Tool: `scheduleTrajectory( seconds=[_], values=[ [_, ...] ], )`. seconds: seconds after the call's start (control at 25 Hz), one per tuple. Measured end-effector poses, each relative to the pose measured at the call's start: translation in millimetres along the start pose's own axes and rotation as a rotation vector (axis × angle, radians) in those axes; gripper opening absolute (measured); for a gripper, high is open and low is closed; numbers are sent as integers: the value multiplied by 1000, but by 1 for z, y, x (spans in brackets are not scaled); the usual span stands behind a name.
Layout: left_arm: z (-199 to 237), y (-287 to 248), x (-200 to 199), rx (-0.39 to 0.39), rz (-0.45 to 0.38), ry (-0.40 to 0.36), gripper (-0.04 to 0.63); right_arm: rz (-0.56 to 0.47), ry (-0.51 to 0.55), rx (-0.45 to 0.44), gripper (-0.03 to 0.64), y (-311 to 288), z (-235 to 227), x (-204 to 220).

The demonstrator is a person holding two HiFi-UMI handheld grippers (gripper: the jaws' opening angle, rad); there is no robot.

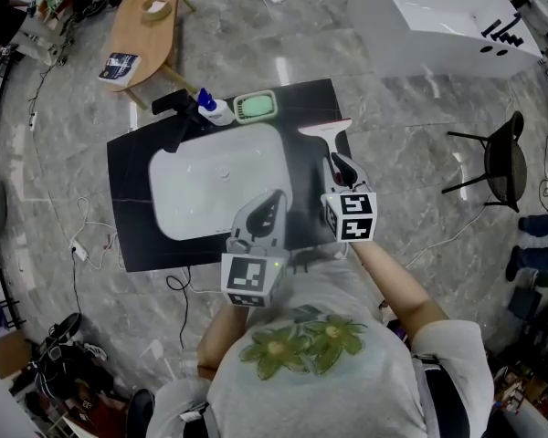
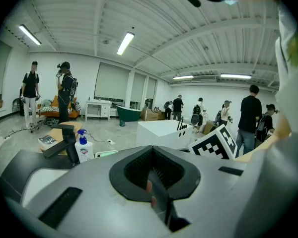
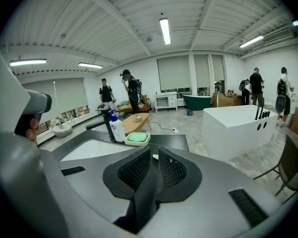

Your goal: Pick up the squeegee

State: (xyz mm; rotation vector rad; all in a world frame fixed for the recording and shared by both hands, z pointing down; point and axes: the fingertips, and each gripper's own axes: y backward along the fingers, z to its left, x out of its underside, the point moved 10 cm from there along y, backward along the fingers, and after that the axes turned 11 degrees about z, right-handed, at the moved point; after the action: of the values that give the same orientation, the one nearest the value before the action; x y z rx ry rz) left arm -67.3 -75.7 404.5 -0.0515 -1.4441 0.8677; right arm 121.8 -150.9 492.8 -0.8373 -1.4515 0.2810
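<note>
Squeegee [image 1: 326, 132] lies on the counter's [image 1: 131, 185] narrow right strip, between sink [image 1: 210, 185] and edge. Right tongs [image 1: 340, 164], closed and empty, sit at its handle. Left tongs [image 1: 273, 197], closed, hang over the sink's near corner.

The black countertop [image 1: 132, 208] is surrounding a white basin [image 1: 210, 185], and the floor [image 1: 64, 153] is showing grey marbling. The squeegee [image 1: 324, 131] is showing a white blade with a reddish edge, the bottle [image 1: 216, 110] is showing white with a blue pump, and the soap dish [image 1: 255, 106] is showing pale green. The grey left gripper [image 1: 268, 201] and right gripper [image 1: 343, 166] are carrying black-and-white square markers, and the pale shirt [image 1: 320, 381] is showing green flowers.
</note>
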Motion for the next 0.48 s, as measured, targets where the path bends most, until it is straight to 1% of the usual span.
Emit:
scheduleTrajectory(
  seconds=[0.24,0.48],
  values=[
    [1,3,2,-6,11,8,8,52,-79,25,26,-21,-12,9],
    [3,2,7,-12,19,16,8,83,-70,67,26,-40,-17,14]
  ],
)
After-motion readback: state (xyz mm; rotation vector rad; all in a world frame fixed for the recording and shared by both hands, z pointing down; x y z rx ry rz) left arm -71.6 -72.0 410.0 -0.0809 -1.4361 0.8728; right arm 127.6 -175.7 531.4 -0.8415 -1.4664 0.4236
